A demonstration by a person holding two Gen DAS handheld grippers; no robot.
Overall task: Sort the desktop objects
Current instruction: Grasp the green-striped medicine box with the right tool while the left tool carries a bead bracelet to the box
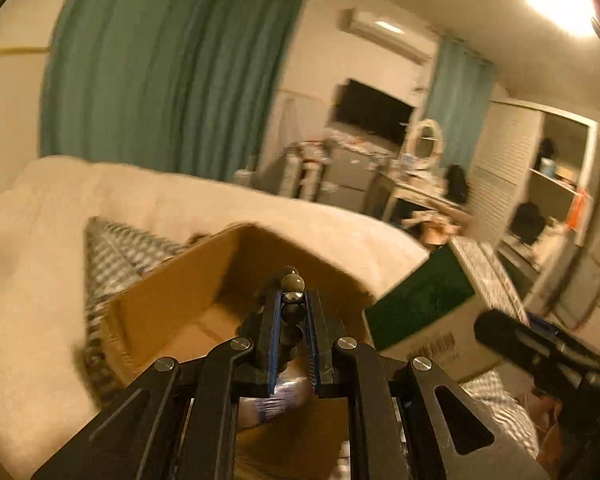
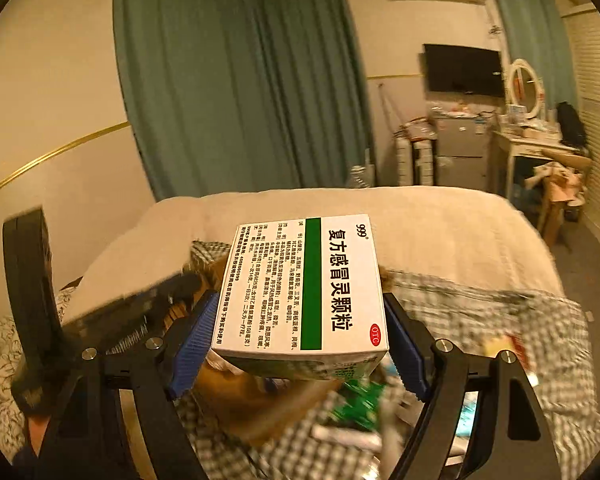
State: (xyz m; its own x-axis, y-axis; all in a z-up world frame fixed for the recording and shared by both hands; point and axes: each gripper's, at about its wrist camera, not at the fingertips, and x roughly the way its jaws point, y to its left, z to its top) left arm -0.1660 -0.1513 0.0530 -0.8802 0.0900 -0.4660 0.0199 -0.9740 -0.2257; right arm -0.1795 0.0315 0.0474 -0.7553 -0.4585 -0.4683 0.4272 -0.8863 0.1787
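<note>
Your right claw (image 2: 300,316) clamps the light, crushable medicine box (image 2: 304,284) by its long sides; your left claw (image 1: 293,300) pinches slippery beads (image 1: 292,292) over the cardboard box (image 1: 204,280).

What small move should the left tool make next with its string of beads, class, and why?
Probably open and drop them. The left tool is shut on a string of dark beads and points into the open cardboard box, so the beads should fall inside. The right tool holds a medicine box apart.
</note>
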